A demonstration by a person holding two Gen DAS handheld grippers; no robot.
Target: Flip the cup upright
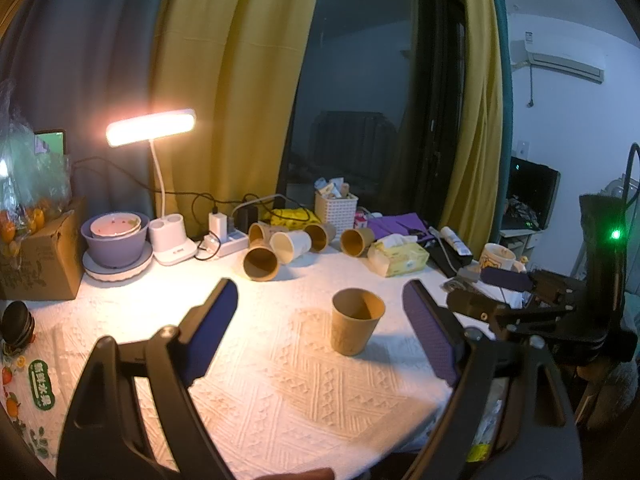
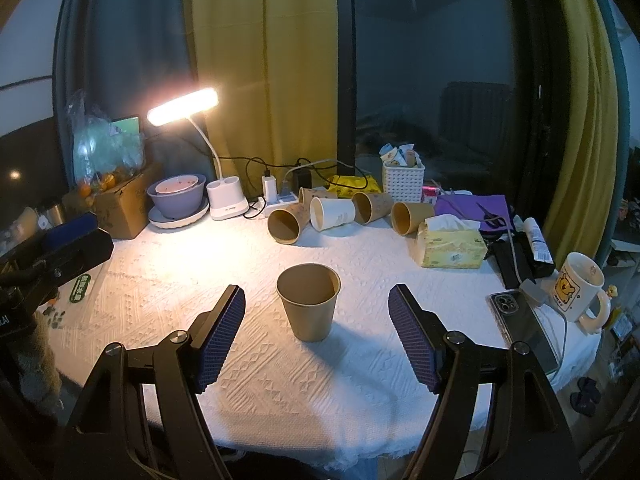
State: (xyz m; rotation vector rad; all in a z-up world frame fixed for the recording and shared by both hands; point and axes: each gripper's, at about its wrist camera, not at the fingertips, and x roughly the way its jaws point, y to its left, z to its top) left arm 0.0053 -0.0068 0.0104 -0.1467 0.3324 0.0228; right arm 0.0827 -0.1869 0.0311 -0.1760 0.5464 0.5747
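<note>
A brown paper cup (image 1: pixel 355 321) stands upright, mouth up, on the white patterned tablecloth (image 1: pixel 280 376); it also shows in the right wrist view (image 2: pixel 309 307). My left gripper (image 1: pixel 320 320) is open and empty, with the cup ahead between its fingers, nearer the right one. My right gripper (image 2: pixel 316 320) is open and empty, with the cup just ahead between its fingertips, touching neither. The right gripper also shows at the right edge of the left wrist view (image 1: pixel 500 280), and the left gripper at the left edge of the right wrist view (image 2: pixel 72 236).
Several paper cups (image 2: pixel 332 212) lie on their sides at the back. A tissue pack (image 2: pixel 450 246), white basket (image 2: pixel 403 180), lit desk lamp (image 2: pixel 182 106), stacked bowls (image 2: pixel 178 196), cardboard box (image 2: pixel 124 204), mug (image 2: pixel 578 286) and phone (image 2: pixel 524 328) ring the table.
</note>
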